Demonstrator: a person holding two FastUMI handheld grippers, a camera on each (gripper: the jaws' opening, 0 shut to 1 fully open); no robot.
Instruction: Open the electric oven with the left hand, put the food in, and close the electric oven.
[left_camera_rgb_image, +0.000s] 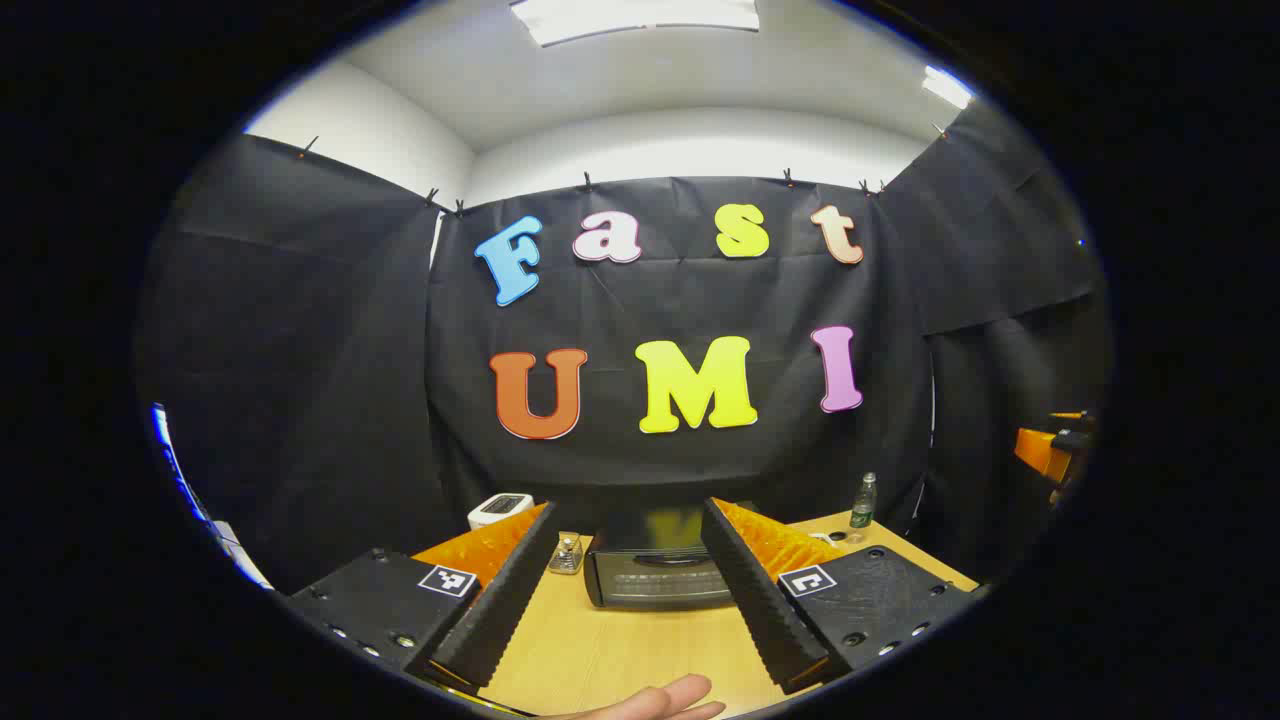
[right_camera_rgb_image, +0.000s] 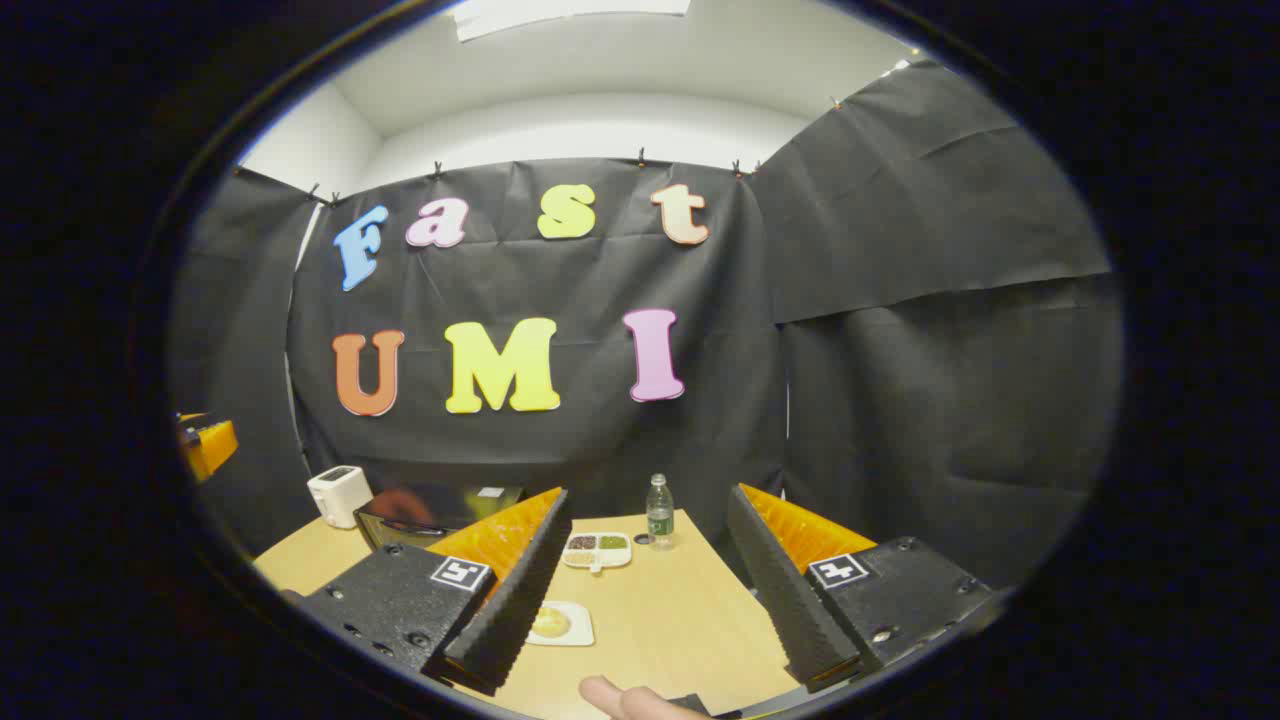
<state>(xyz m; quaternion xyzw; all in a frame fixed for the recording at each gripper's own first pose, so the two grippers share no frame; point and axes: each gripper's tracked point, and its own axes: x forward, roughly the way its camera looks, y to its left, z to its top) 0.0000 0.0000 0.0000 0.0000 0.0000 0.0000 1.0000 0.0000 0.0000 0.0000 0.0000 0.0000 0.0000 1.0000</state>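
The black electric oven (left_camera_rgb_image: 655, 575) stands on the wooden table (left_camera_rgb_image: 620, 650) with its door shut, straight ahead of my left gripper (left_camera_rgb_image: 628, 510), which is open, holds nothing and hangs some way short of it. In the right gripper view the oven (right_camera_rgb_image: 415, 512) sits at the left. A small white plate with yellow food (right_camera_rgb_image: 557, 623) lies on the table, partly hidden behind one finger (right_camera_rgb_image: 510, 590). My right gripper (right_camera_rgb_image: 648, 495) is open and holds nothing above the table.
A white appliance (right_camera_rgb_image: 338, 495) stands left of the oven, and a small glass jar (left_camera_rgb_image: 567, 555) stands beside it. A clear bottle (right_camera_rgb_image: 658, 510) and a divided dish (right_camera_rgb_image: 597, 550) sit at the table's far side. A fingertip (right_camera_rgb_image: 620, 697) shows at the bottom.
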